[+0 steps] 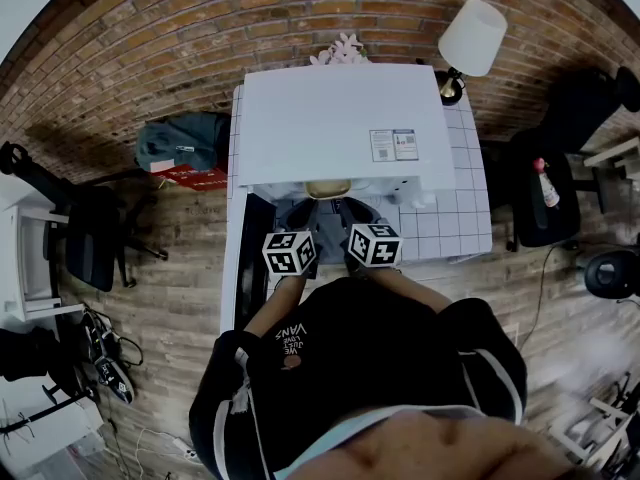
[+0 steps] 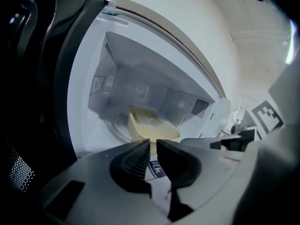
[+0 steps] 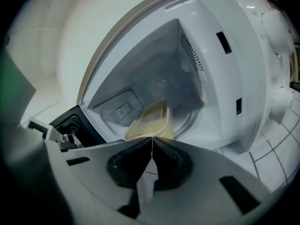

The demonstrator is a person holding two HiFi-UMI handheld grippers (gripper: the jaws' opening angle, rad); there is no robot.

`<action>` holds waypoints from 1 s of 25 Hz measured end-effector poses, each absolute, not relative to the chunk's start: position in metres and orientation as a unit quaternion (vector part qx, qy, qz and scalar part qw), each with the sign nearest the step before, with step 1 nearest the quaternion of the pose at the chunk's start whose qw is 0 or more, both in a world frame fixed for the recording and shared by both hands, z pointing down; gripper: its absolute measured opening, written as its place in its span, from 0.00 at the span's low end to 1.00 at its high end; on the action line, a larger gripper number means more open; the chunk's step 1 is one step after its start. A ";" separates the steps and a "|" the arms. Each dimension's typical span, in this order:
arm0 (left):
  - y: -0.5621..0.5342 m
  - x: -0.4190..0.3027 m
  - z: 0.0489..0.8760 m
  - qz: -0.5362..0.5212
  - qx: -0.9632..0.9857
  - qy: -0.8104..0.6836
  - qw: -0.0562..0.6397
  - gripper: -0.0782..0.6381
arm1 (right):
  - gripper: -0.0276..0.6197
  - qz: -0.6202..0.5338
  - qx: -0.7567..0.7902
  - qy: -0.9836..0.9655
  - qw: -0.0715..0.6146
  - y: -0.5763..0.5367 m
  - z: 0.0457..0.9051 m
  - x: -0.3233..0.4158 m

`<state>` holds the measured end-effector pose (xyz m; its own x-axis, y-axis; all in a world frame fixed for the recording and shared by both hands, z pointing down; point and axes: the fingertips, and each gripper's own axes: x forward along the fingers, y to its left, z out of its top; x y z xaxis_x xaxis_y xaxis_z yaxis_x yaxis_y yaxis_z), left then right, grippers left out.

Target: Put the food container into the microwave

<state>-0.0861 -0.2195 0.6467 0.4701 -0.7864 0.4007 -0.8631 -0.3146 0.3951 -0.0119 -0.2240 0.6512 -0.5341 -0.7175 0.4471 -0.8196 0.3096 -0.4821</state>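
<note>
left gripper (image 2: 153,143) fingers barely apart, right gripper (image 3: 152,139) fingers clenched; food container (image 3: 149,122) inside microwave (image 3: 229,78).

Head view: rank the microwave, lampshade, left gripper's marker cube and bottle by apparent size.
1. Microwave
2. Lampshade
3. Left cube, though it sits nearer the camera, which inflates it
4. Bottle, clearly the smallest

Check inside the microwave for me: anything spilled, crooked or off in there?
Nothing looks spilled or damaged. The food container lies inside the microwave, near the front opening, and seems turned at a slant to the cavity walls rather than square. The door stands open.
</note>
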 end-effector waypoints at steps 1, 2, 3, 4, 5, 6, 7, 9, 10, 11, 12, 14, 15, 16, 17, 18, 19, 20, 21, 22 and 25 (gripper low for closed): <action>-0.222 -0.086 0.647 0.066 0.808 -0.510 0.287 0.18 | 0.05 0.344 0.477 -0.806 0.073 -0.226 0.651 -0.012; -0.224 -0.085 0.647 0.066 0.808 -0.510 0.287 0.18 | 0.05 0.344 0.477 -0.805 0.073 -0.228 0.651 -0.011; -0.225 -0.085 0.647 0.066 0.808 -0.510 0.288 0.18 | 0.05 0.344 0.477 -0.805 0.072 -0.230 0.651 -0.011; -0.227 -0.085 0.647 0.066 0.808 -0.510 0.289 0.18 | 0.05 0.344 0.477 -0.806 0.072 -0.231 0.651 -0.011; -0.229 -0.084 0.648 0.067 0.808 -0.510 0.289 0.18 | 0.05 0.344 0.477 -0.805 0.072 -0.233 0.651 -0.010; -0.230 -0.083 0.648 0.066 0.807 -0.509 0.290 0.18 | 0.05 0.345 0.477 -0.805 0.072 -0.234 0.651 -0.010; -0.232 -0.082 0.648 0.066 0.807 -0.509 0.291 0.18 | 0.05 0.345 0.477 -0.805 0.071 -0.236 0.651 -0.009; -0.236 -0.080 0.647 0.066 0.807 -0.509 0.292 0.18 | 0.05 0.346 0.478 -0.804 0.070 -0.240 0.651 -0.008; -0.237 -0.079 0.648 0.065 0.807 -0.508 0.293 0.18 | 0.05 0.346 0.478 -0.804 0.070 -0.241 0.651 -0.008; -0.239 -0.078 0.648 0.065 0.807 -0.508 0.294 0.18 | 0.05 0.346 0.478 -0.804 0.070 -0.243 0.651 -0.007; -0.241 -0.077 0.648 0.065 0.807 -0.508 0.295 0.18 | 0.05 0.346 0.478 -0.804 0.069 -0.245 0.651 -0.006; -0.243 -0.075 0.649 0.065 0.806 -0.508 0.298 0.18 | 0.05 0.345 0.479 -0.804 0.070 -0.247 0.651 -0.004; -0.245 -0.074 0.649 0.065 0.805 -0.508 0.298 0.18 | 0.05 0.344 0.479 -0.804 0.071 -0.248 0.651 -0.003; -0.247 -0.073 0.649 0.064 0.805 -0.509 0.298 0.18 | 0.05 0.344 0.479 -0.804 0.071 -0.250 0.651 -0.002; -0.249 -0.072 0.649 0.064 0.805 -0.509 0.298 0.18 | 0.05 0.345 0.479 -0.804 0.071 -0.251 0.651 -0.001; -0.251 -0.071 0.649 0.064 0.805 -0.509 0.298 0.18 | 0.05 0.344 0.479 -0.804 0.070 -0.253 0.651 0.001; -0.253 -0.070 0.649 0.063 0.805 -0.509 0.298 0.18 | 0.05 0.345 0.479 -0.804 0.071 -0.254 0.651 0.002; -0.255 -0.069 0.649 0.063 0.805 -0.509 0.298 0.18 | 0.05 0.345 0.480 -0.804 0.071 -0.255 0.651 0.003; -0.256 -0.068 0.649 0.063 0.805 -0.509 0.298 0.18 | 0.05 0.345 0.480 -0.803 0.072 -0.256 0.651 0.004; -0.258 -0.067 0.649 0.063 0.805 -0.509 0.298 0.18 | 0.05 0.345 0.480 -0.803 0.072 -0.257 0.651 0.006; -0.263 -0.064 0.648 0.063 0.805 -0.508 0.299 0.18 | 0.05 0.344 0.481 -0.803 0.072 -0.260 0.650 0.008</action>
